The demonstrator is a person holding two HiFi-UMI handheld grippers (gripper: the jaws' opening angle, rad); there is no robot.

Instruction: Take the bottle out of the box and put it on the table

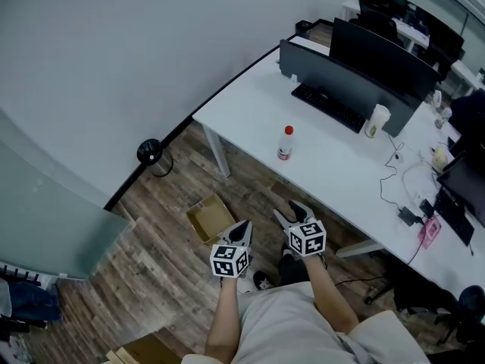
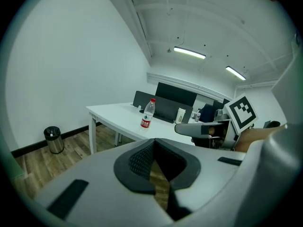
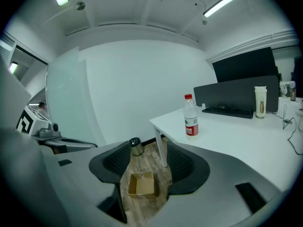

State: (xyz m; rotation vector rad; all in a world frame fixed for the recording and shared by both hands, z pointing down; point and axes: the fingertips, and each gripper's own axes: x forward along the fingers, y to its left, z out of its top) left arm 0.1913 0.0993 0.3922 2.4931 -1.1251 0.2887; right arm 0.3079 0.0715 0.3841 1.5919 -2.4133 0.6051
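Far left: a round black bin (image 1: 150,152) stands on the wood floor against the wall.

Right of it, an open-topped cardboard box (image 1: 211,218) lies on the floor, apart from the counter's leg. Its flaps are spread and its bare cardboard inside shows.

Left gripper (image 1: 242,232): held above the floor just right of the box, marker cube uppermost. In its own view the jaws stand drawn together bar a thin slit. Only floorboards show through the slit, and nothing is clamped.

Right gripper (image 1: 294,213): held just beside the left one, nearer the counter edge. In its own view the jaws stand well apart. The box (image 3: 142,184) shows through the gap, lying on the floor beyond them and untouched by either pad. Nothing is held.

Bottle (image 1: 285,143): a clear bottle with a red cap and a red label. It stands upright on the white counter (image 1: 333,165) near its front edge, clear of both grippers and well apart from the box. Both gripper views confirm it upright on the counter (image 2: 147,113) (image 3: 191,116).

Further right on the counter: a black keyboard (image 1: 330,106) before a dark monitor (image 1: 379,51). A pale cup (image 1: 377,120) stands at the keyboard's right end, with loose cables beyond it.
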